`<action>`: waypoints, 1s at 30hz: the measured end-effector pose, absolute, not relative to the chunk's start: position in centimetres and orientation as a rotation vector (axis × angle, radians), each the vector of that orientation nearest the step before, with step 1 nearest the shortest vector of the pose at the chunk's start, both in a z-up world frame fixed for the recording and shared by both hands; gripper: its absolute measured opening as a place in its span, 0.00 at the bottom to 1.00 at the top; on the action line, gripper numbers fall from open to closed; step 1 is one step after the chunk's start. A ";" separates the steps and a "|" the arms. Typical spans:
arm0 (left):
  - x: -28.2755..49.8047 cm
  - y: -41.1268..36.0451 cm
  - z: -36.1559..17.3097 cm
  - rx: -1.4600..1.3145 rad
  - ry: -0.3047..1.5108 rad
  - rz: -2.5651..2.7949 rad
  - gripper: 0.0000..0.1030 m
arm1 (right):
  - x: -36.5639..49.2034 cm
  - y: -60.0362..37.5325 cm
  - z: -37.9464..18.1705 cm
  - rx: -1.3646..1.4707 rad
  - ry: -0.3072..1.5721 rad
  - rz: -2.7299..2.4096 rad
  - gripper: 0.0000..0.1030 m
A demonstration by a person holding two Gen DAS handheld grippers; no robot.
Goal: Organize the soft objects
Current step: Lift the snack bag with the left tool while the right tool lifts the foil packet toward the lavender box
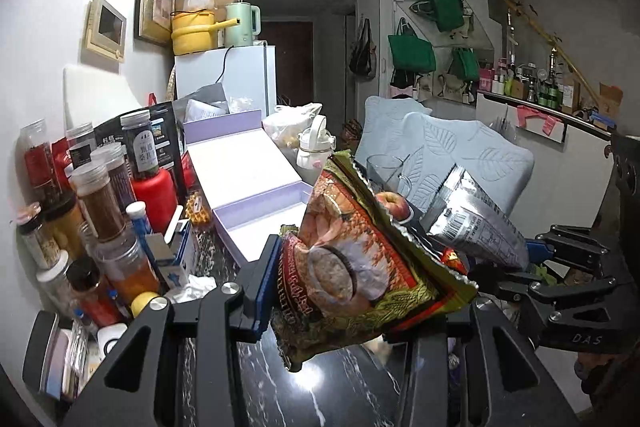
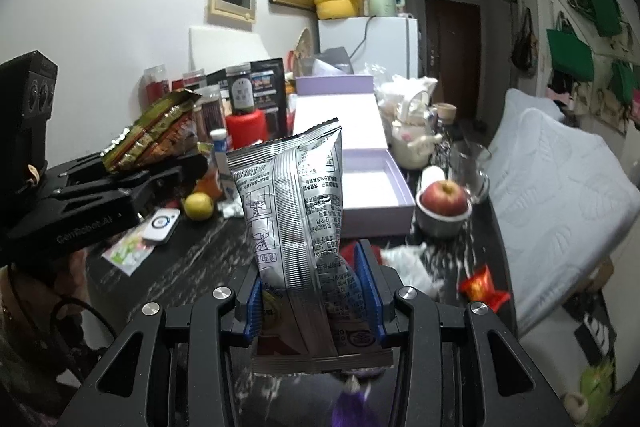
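Observation:
My left gripper (image 1: 352,283) is shut on a gold-and-red snack bag (image 1: 356,259), held tilted above the dark marble table (image 1: 320,387). In the right wrist view the same snack bag (image 2: 156,131) sticks up from the left gripper (image 2: 176,167) at the left. My right gripper (image 2: 314,291) is shut on a silver foil snack bag (image 2: 296,211) that stands upright between its blue pads. That silver bag (image 1: 476,219) shows at the right of the left wrist view, with the right gripper (image 1: 536,251) behind it. An open lilac box (image 2: 360,179) lies on the table beyond both bags.
Jars and bottles (image 1: 100,211) crowd the table's left side. An apple in a metal bowl (image 2: 444,207), a glass (image 2: 472,171), a white flask (image 2: 412,139), a lemon (image 2: 198,206) and a red candy wrapper (image 2: 482,287) lie around. A light-blue cushioned chair (image 2: 560,187) stands right of the table.

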State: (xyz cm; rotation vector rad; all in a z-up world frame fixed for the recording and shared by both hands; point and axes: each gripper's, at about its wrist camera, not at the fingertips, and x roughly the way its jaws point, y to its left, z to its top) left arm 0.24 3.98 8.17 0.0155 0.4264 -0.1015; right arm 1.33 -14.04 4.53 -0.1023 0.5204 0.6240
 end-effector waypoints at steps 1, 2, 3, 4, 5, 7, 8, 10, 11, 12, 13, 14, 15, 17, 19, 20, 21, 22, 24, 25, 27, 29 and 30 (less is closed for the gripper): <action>0.8 4.1 8.4 0.016 0.426 -0.101 0.38 | 1.7 -13.9 4.8 -0.105 0.516 0.626 0.39; 1.3 4.2 8.6 0.019 0.424 -0.098 0.38 | 2.2 -13.7 5.1 -0.108 0.511 0.627 0.39; 1.7 4.3 8.7 0.023 0.421 -0.094 0.38 | 2.6 -13.4 5.4 -0.111 0.504 0.627 0.39; 2.2 4.4 9.0 0.028 0.415 -0.089 0.38 | 3.2 -13.1 5.7 -0.117 0.495 0.628 0.39; 2.6 4.6 9.3 0.033 0.410 -0.086 0.38 | 3.5 -12.9 6.0 -0.119 0.490 0.629 0.39; 3.7 4.9 9.9 0.040 0.398 -0.078 0.38 | 4.5 -12.6 6.5 -0.122 0.480 0.634 0.39; 4.0 5.0 10.0 0.042 0.395 -0.075 0.38 | 5.1 -12.4 6.8 -0.123 0.477 0.636 0.39; 5.1 5.3 10.4 0.046 0.390 -0.070 0.38 | 6.2 -12.0 7.3 -0.131 0.468 0.639 0.39; 5.7 5.5 10.6 0.045 0.392 -0.069 0.38 | 6.5 -12.0 7.4 -0.134 0.464 0.642 0.39; 6.3 5.7 10.7 0.044 0.394 -0.071 0.38 | 7.1 -11.8 7.6 -0.138 0.460 0.648 0.39; 7.0 5.8 10.9 0.044 0.394 -0.071 0.38 | 7.7 -11.5 7.9 -0.143 0.460 0.651 0.39; 7.5 5.9 11.0 0.047 0.390 -0.070 0.38 | 8.5 -11.3 8.1 -0.148 0.460 0.651 0.39; 8.0 6.0 11.2 0.053 0.386 -0.066 0.38 | 9.1 -11.1 8.4 -0.153 0.455 0.650 0.39; 9.3 6.1 11.6 0.067 0.377 -0.061 0.38 | 10.1 -10.8 8.8 -0.159 0.445 0.643 0.39; 10.5 6.3 12.1 0.076 0.368 -0.059 0.38 | 11.1 -10.4 9.4 -0.174 0.434 0.630 0.39; 11.0 6.3 12.2 0.080 0.363 -0.059 0.38 | 11.6 -10.2 9.7 -0.185 0.425 0.621 0.39; 11.6 6.4 12.4 0.082 0.361 -0.058 0.38 | 12.0 -9.9 9.9 -0.191 0.420 0.617 0.39; 12.4 6.6 12.6 0.082 0.363 -0.057 0.38 | 12.7 -9.7 10.3 -0.197 0.413 0.616 0.39; 13.8 6.7 12.8 0.089 0.374 -0.043 0.38 | 13.8 -9.4 10.7 -0.199 0.410 0.616 0.39; 14.5 6.9 12.8 0.088 0.378 -0.042 0.38 | 14.5 -9.2 10.8 -0.201 0.412 0.612 0.39; 15.6 7.2 12.7 0.086 0.386 -0.039 0.38 | 15.7 -8.8 11.0 -0.201 0.416 0.607 0.39; 16.9 7.5 12.6 0.088 0.395 -0.031 0.38 | 17.4 -8.4 11.0 -0.198 0.434 0.607 0.39; 17.5 7.6 12.5 0.090 0.399 -0.024 0.39 | 17.9 -8.3 10.9 -0.196 0.440 0.608 0.39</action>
